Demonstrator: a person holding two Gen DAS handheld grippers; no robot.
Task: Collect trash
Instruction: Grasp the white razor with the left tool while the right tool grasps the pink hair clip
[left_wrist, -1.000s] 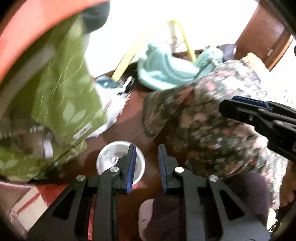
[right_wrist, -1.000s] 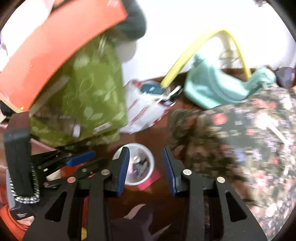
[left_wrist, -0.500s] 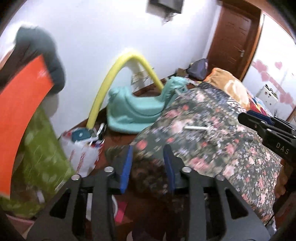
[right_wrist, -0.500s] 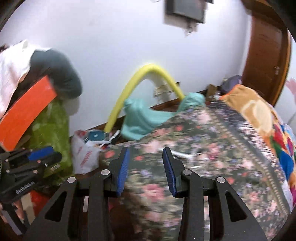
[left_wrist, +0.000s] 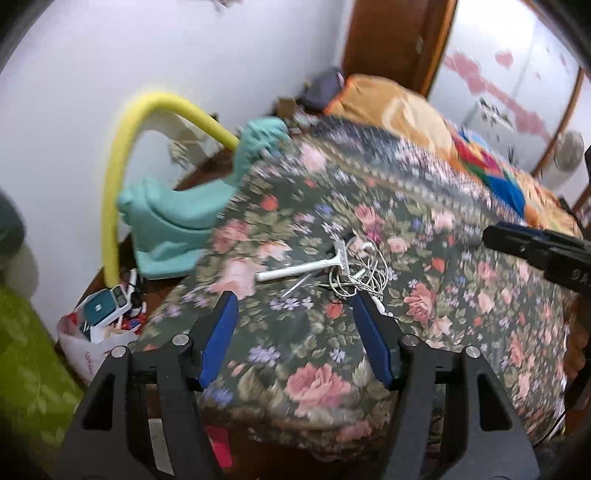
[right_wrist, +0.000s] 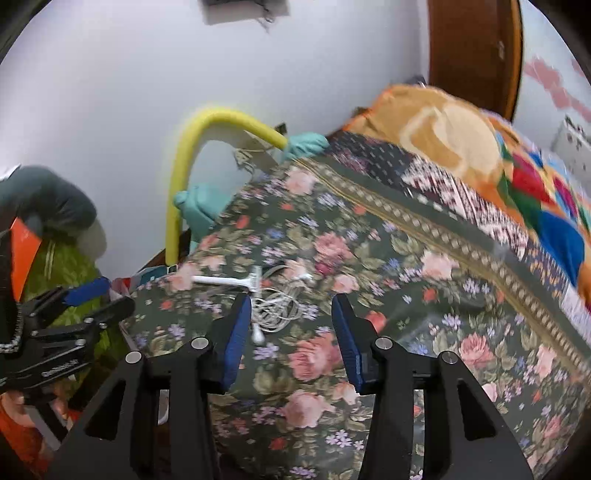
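A white T-shaped disposable razor (left_wrist: 295, 271) lies on the floral bedspread (left_wrist: 424, 332) beside a tangle of white earphone cable (left_wrist: 364, 275). In the right wrist view the razor (right_wrist: 225, 280) and cable (right_wrist: 275, 312) lie just ahead of the jaws. My left gripper (left_wrist: 295, 332) is open and empty, hovering above the bed corner short of the razor. My right gripper (right_wrist: 291, 332) is open and empty above the cable. Each gripper shows in the other's view, the left one (right_wrist: 81, 299) and the right one (left_wrist: 535, 247).
A yellow foam tube (left_wrist: 122, 155) arches over a teal ride-on toy (left_wrist: 173, 221) by the white wall. A white plastic bag with items (left_wrist: 99, 332) sits on the floor. Green fabric (left_wrist: 26, 369) is at left. An orange patterned blanket (right_wrist: 461, 140) lies farther along the bed.
Both grippers have swung up from the metal bowl on the floor to above the bed. The razor and cable now lie close ahead, and the left jaws have opened wider.
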